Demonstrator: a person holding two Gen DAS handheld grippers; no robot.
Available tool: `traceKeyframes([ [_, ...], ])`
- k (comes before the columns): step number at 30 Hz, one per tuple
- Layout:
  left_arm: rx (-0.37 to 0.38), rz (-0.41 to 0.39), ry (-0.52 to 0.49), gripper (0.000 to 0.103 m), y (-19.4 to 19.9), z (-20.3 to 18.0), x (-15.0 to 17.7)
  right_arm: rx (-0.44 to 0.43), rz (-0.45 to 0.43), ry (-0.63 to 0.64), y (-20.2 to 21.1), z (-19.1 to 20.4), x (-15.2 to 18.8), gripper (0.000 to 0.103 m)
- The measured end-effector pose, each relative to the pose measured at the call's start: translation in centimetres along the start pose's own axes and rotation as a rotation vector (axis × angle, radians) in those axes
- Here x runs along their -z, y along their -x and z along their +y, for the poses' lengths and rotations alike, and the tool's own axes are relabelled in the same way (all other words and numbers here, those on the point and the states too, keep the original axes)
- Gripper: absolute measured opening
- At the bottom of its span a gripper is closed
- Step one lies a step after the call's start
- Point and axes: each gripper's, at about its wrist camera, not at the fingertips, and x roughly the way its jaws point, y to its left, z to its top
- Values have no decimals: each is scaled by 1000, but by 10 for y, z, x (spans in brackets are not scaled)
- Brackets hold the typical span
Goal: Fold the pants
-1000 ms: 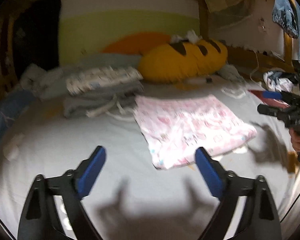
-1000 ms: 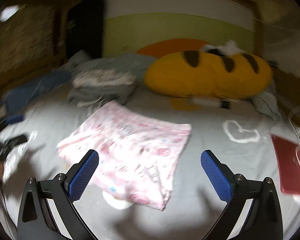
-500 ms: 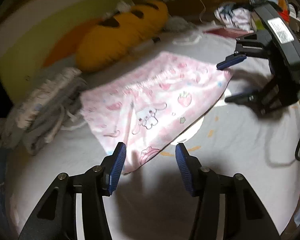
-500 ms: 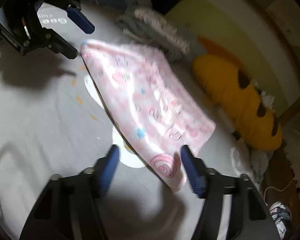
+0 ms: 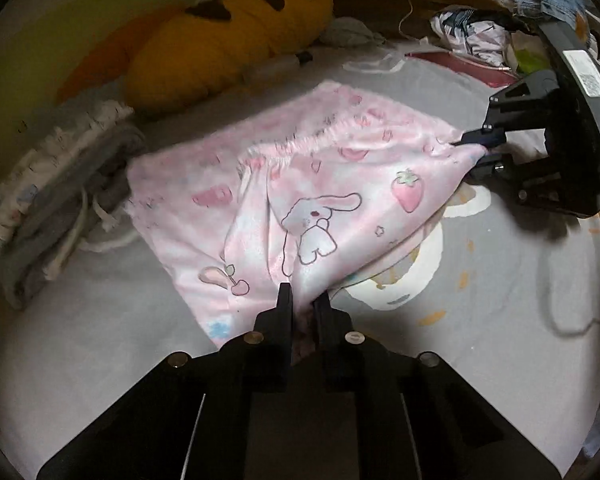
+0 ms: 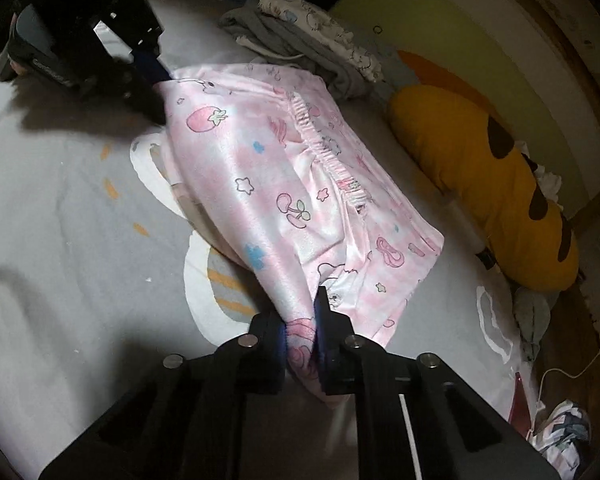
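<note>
Pink pants [image 5: 320, 184] printed with strawberries and a cartoon dog lie on the grey bedsheet [image 5: 100, 340]. In the left wrist view my left gripper [image 5: 303, 296] is closing its jaws on the near corner of the fabric, which bunches between the pads. Further right, my right gripper [image 5: 476, 146] pinches another corner. The right wrist view shows the pants [image 6: 280, 168] running away from my right gripper [image 6: 300, 312], whose jaws are closing with cloth pressed between the blue pads. The left gripper [image 6: 160, 80] holds the far corner there. The edge between both grips is lifted off the sheet.
A long yellow pillow [image 5: 220, 40] lies behind the pants. A stack of folded grey and white clothes [image 5: 52, 184] sits to the left of them. A red book [image 5: 460, 66] and a heap of clothes [image 5: 472, 36] lie at the far right.
Both grippers came down to the pants with their jaws wide, rolled, and closed on two corners of the pink fabric. The edge between them has lifted and wrinkled.
</note>
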Motion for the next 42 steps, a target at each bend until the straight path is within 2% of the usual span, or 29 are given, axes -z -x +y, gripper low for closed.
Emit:
traceKeyframes([
  [2,-19,-23,-2,6,14,-2,1,-14,-25,-17,12,-1,1,8],
  [6,-17,-35,-17,6,52,-13,5,-131,-64,-58,48,1,6,7],
  [11,19,6,-53,6,98,-42,18,-242,-71,-39,99,20,20,7],
  [15,26,34,-58,6,110,-53,16,-319,-74,-97,116,15,21,7],
  [18,17,31,-4,6,104,-41,0,-354,-83,-221,109,-9,15,7],
  [22,42,20,103,6,87,-7,-30,-381,-84,-374,79,-53,6,7],
  [27,60,61,144,7,47,29,-63,-458,-34,-457,28,-90,-8,7],
  [32,49,111,134,12,13,51,-76,-534,31,-501,-19,-112,-8,7],
  [34,2,110,146,12,4,64,-79,-526,46,-526,-30,-119,-6,10],
  [35,-23,107,149,14,1,69,-80,-489,48,-539,-34,-124,-5,15],
  [36,-55,98,150,16,1,74,-81,-453,49,-550,-36,-128,-4,27],
  [37,-102,78,151,23,3,79,-81,-389,50,-569,-36,-134,0,36],
  [38,-154,47,163,32,7,86,-81,-344,40,-589,-35,-138,3,54],
  [39,-196,17,184,36,13,93,-80,-297,20,-621,-30,-143,7,61],
  [40,-238,-18,212,38,21,99,-77,-256,1,-661,-24,-150,12,61],
  [41,-248,-43,235,38,29,103,-74,-237,-9,-688,-20,-155,16,61],
  [42,-226,-56,252,38,36,105,-69,-227,-24,-716,-15,-161,19,61],
])
